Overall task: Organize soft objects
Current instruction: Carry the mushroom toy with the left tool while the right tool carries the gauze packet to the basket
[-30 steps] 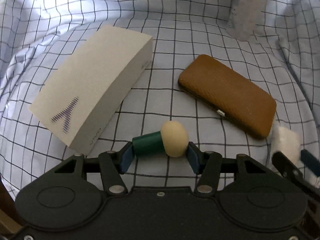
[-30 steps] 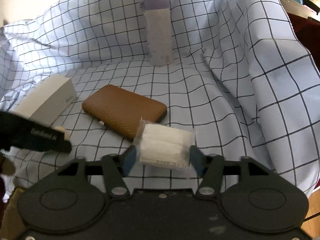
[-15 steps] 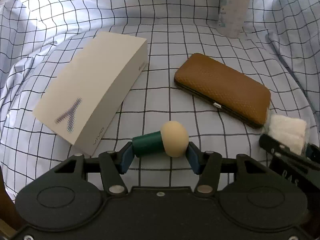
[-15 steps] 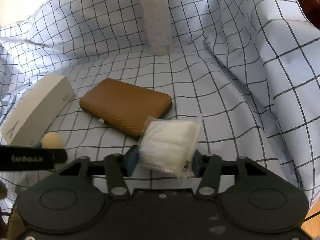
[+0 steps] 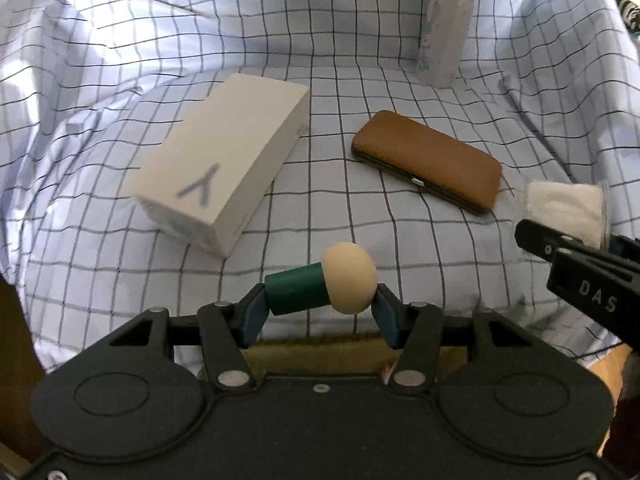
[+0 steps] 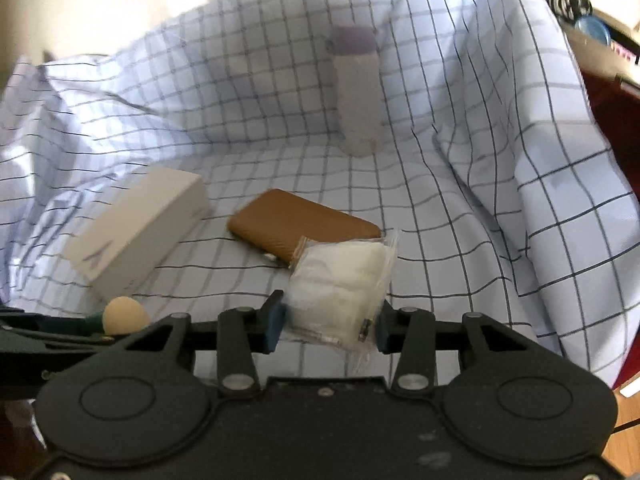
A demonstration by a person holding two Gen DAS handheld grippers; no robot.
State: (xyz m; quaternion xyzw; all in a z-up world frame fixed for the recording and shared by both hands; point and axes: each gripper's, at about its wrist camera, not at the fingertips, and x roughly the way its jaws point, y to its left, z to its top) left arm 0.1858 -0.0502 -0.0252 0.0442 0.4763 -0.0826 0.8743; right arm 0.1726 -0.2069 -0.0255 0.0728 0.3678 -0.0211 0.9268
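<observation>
Left wrist view
Left hand-held gripper (image 5: 318, 312): we see its blue pads clamped on a makeup sponge (image 5: 322, 290), green handle to the left, cream dome to the right, lifted clear of the checked cloth (image 5: 360, 68).
White box (image 5: 222, 168): it lies on the cloth, far and left of the sponge, a grey Y mark on top.
Brown case (image 5: 428, 162): it lies flat to the right of the box, apart from it.
Bottle (image 5: 444, 26): it stands upright at the far right, purple cap on top.
Right hand-held gripper (image 5: 576, 256): we see it at the right edge with a white packet (image 5: 564, 206) at its tip.

Right wrist view
Right hand-held gripper (image 6: 328, 326): we find it closed narrow on the packet (image 6: 340, 284), a clear bag of white pads held above the cloth (image 6: 460, 184).
Case (image 6: 296, 224): it lies just beyond the packet, which overlaps its near corner in this view.
Box (image 6: 138, 226): it lies left of the case.
Bottle (image 6: 356, 96): far, upright, blurred.
Sponge (image 6: 122, 316): we see it at the near left, in the other hand-held gripper (image 6: 52, 332).
</observation>
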